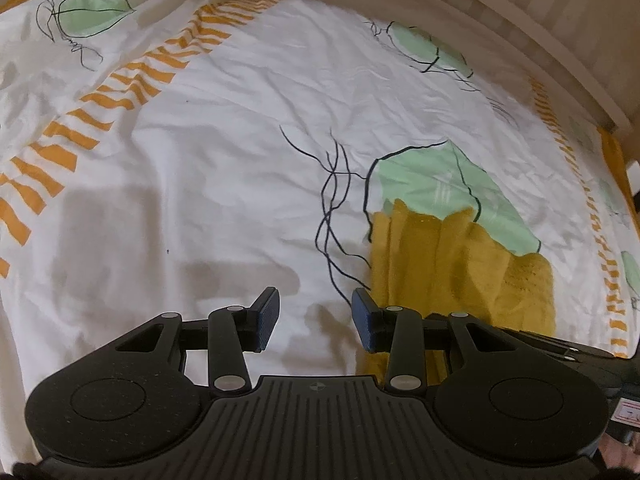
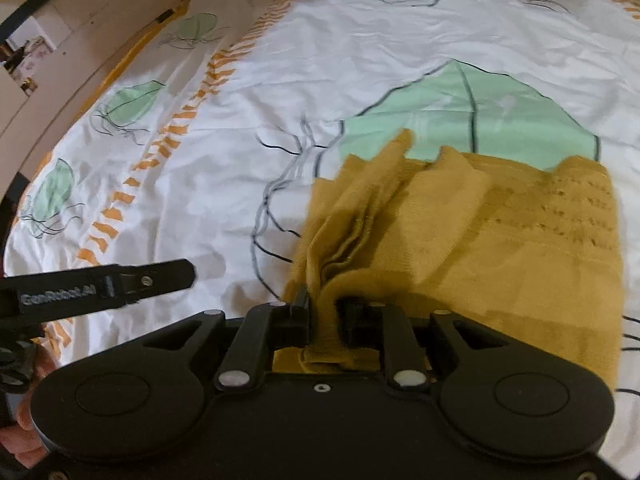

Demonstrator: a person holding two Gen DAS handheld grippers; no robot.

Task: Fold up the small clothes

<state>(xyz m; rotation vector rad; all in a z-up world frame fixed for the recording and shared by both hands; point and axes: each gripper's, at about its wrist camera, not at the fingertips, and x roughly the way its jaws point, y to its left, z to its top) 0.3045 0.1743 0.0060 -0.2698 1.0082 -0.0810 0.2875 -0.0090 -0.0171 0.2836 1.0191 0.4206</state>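
Observation:
A mustard-yellow knit garment (image 2: 480,248) lies on the white bedsheet (image 2: 320,60), bunched in folds along its left side. My right gripper (image 2: 324,312) is shut on the garment's near edge, with cloth pinched between its fingers. In the left wrist view the garment (image 1: 452,264) lies at the right, over a green leaf print. My left gripper (image 1: 316,320) is open and empty above bare sheet, just left of the garment. Its side shows at the left of the right wrist view (image 2: 108,284).
The bedsheet (image 1: 200,140) has green leaf prints, black line drawings and orange striped bands. A beige striped headboard or wall (image 1: 540,20) curves along the far right edge of the bed. A room corner with furniture (image 2: 24,56) shows at the far left.

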